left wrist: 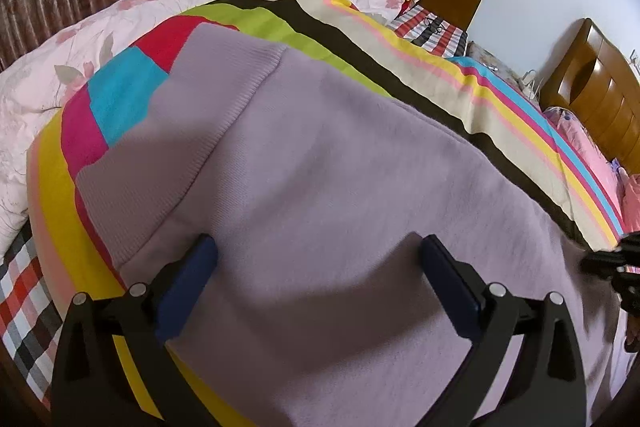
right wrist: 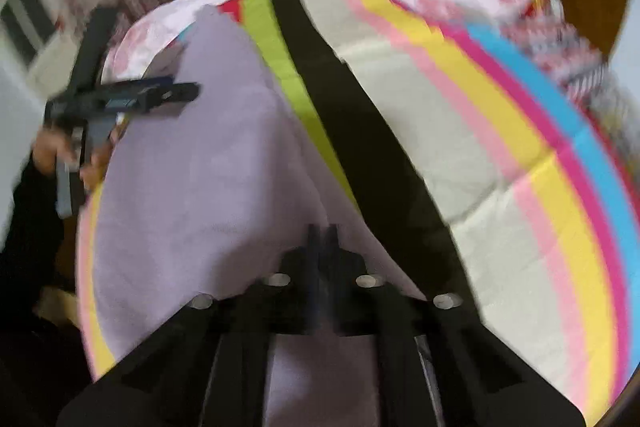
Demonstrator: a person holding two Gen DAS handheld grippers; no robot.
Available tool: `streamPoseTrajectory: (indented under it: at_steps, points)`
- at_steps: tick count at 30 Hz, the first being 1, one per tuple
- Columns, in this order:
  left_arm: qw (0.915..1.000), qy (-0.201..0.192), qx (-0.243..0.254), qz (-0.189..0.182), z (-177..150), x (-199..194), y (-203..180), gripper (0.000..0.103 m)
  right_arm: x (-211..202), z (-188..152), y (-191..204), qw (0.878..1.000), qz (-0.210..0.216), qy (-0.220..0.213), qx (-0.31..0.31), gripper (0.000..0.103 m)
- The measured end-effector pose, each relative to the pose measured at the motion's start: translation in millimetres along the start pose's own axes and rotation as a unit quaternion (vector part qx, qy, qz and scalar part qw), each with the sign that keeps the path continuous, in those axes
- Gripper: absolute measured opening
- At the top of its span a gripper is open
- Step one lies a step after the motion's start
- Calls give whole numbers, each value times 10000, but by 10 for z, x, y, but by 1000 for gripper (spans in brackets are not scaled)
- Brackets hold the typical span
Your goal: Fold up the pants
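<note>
Lilac pants [left wrist: 320, 167] spread flat on striped bedsheet [left wrist: 500, 95] of the bed. Left gripper [left wrist: 318, 251] over the fabric, jaws wide apart, nothing between. Right gripper [right wrist: 323, 231] jaws together at the pants' right edge; pinch on cloth not discernible through blur.

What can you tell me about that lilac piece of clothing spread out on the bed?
The lilac pants look like soft knit fabric, with a ribbed band at the far end. They lie fairly flat on a bright striped blanket, already doubled over with a layered edge at the left. The left claw hovers over them, wide open. The right claw is shut at their right edge; blur hides whether it pinches the cloth.
</note>
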State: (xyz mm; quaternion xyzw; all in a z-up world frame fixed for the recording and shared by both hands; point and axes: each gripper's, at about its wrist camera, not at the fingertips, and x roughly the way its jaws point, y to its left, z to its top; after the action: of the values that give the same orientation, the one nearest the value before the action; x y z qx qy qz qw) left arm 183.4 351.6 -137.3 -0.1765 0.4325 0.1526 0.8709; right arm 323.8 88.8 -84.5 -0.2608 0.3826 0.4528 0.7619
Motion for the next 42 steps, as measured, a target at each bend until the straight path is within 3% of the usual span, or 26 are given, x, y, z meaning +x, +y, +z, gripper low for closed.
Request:
streamPoseTrajectory:
  at_steps: [3, 6, 8, 11, 13, 14, 15, 17, 20, 26, 28, 30, 32, 35, 40, 42]
  points:
    - [10000, -3, -13, -7, -4, -2, 6, 101, -211, 121, -75, 9986, -299, -416, 141, 4]
    - [10000, 0, -20, 3, -2, -1, 5, 101, 81, 96, -159, 9992, -326, 44, 234, 4]
    - [10000, -8, -39, -14, -2, -4, 10, 101, 259, -25, -168, 9988, -114, 345, 331, 6]
    - [9999, -17, -94, -71, -1, -12, 34, 101, 100, -112, -277, 9967, 150, 328, 728, 24]
    - [9999, -19, -103, -86, -2, -13, 45, 101, -253, -268, -417, 9935, 237, -214, 1091, 66]
    - [9999, -18, -98, -79, -3, -12, 47, 101, -480, -414, -525, 9900, 222, -584, 1262, 66]
    - [9999, -12, -91, -65, -2, -10, 45, 101, -601, -535, -609, 9880, 129, -655, 1390, 66]
    - [10000, -1, -62, -25, -3, -9, 41, 101, -719, -782, -781, 9846, -257, -477, 1661, 66]
    - [10000, -1, -74, -35, -3, -11, 49, 101, -726, -1036, -931, 9818, -424, -168, 1846, 57]
    - [10000, -6, -88, -35, 7, -9, 41, 101, -619, -1029, -778, 9899, -422, -100, 1349, 50]
    - [9999, -8, -89, -51, 11, -8, 50, 101, -443, -985, -742, 9919, -508, 104, 1162, 49]
    - [9999, -12, -97, -64, 13, -6, 52, 101, -324, -999, -696, 9909, -606, 302, 1163, 49]
    - [9999, -20, -122, -89, 11, -12, 53, 101, -390, -1024, -665, 9888, -736, 209, 1279, 49]
    - [9997, -64, -184, -156, 7, -31, 70, 101, -732, -1050, -303, 9865, -952, -312, 1293, 49]
    - [9974, -440, -399, -410, -50, -265, 103, 100, -1019, -1045, 713, 9932, -281, -848, 740, 49]
    - [9932, -725, -525, -746, -125, -552, 71, 100, -1009, -1071, 1188, 9955, -224, -874, 297, 46]
